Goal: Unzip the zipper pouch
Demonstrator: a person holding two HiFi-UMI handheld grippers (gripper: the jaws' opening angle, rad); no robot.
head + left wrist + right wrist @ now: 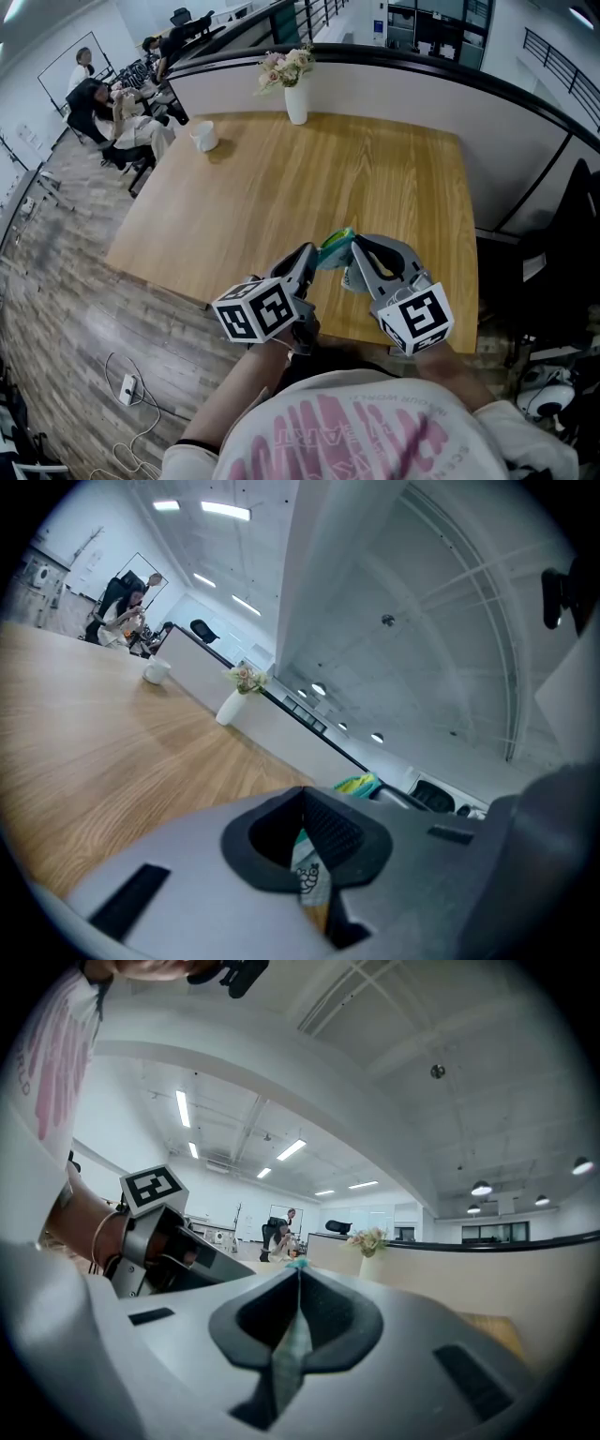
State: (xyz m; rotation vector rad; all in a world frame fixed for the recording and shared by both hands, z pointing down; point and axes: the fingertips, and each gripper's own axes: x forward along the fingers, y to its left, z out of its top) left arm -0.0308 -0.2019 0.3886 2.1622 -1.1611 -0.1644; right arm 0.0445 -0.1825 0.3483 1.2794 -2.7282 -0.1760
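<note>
The zipper pouch (336, 247), teal, green and yellow, hangs in the air over the near edge of the wooden table (281, 187), stretched between both grippers. My left gripper (313, 261) is shut on its left end; in the left gripper view the jaws (305, 803) pinch a printed strip of the pouch (310, 878), and a green-yellow part of it (358, 784) shows beyond them. My right gripper (352, 264) is shut on the right end; in the right gripper view its jaws (298, 1274) clamp thin teal fabric (289, 1354), with the left gripper's marker cube (152, 1188) to the left.
A white vase of flowers (296, 98) stands at the table's far edge and a white cup (204, 137) at its far left corner. People sit at desks at the back left. A black chair (562, 253) is at the right, and a power strip (128, 386) with cable lies on the floor.
</note>
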